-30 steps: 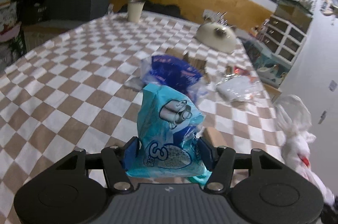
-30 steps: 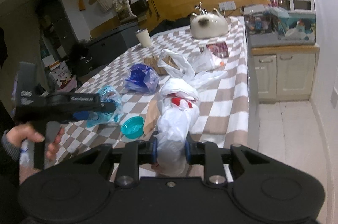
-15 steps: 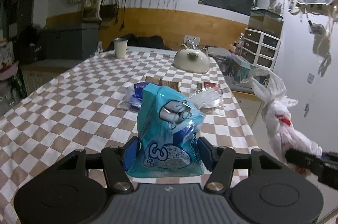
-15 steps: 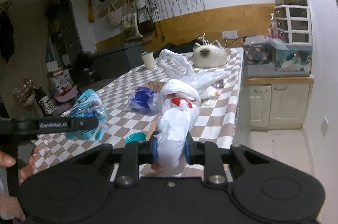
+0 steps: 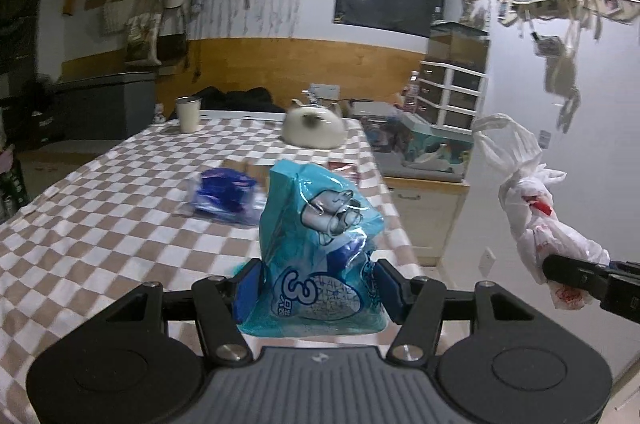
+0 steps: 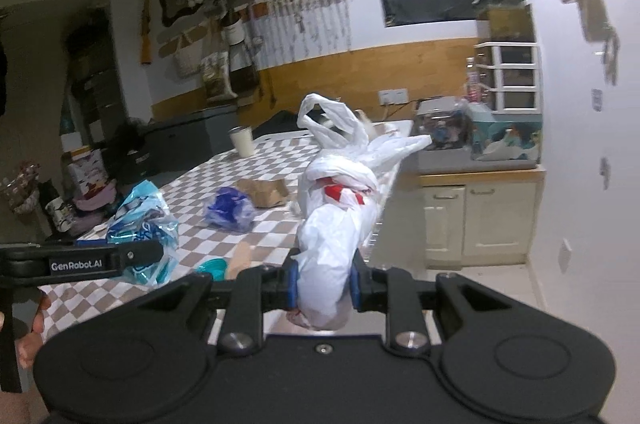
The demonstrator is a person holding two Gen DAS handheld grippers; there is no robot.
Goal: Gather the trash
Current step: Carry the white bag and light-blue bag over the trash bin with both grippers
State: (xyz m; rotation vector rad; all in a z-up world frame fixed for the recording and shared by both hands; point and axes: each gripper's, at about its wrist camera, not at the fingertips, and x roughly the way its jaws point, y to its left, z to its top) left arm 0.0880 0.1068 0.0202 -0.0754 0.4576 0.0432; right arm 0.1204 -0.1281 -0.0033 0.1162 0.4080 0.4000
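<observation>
Gripping a blue wrapper (image 5: 316,256), left fingers (image 5: 246,284); right fingers (image 6: 289,284) clamp white bag (image 6: 332,244).

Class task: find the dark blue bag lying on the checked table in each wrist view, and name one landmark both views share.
Left wrist: blue bag, left of centre, behind the held cyan packet.
Right wrist: blue bag, left of centre, beside the held white bag.
Shared landmark: the cup.
</observation>
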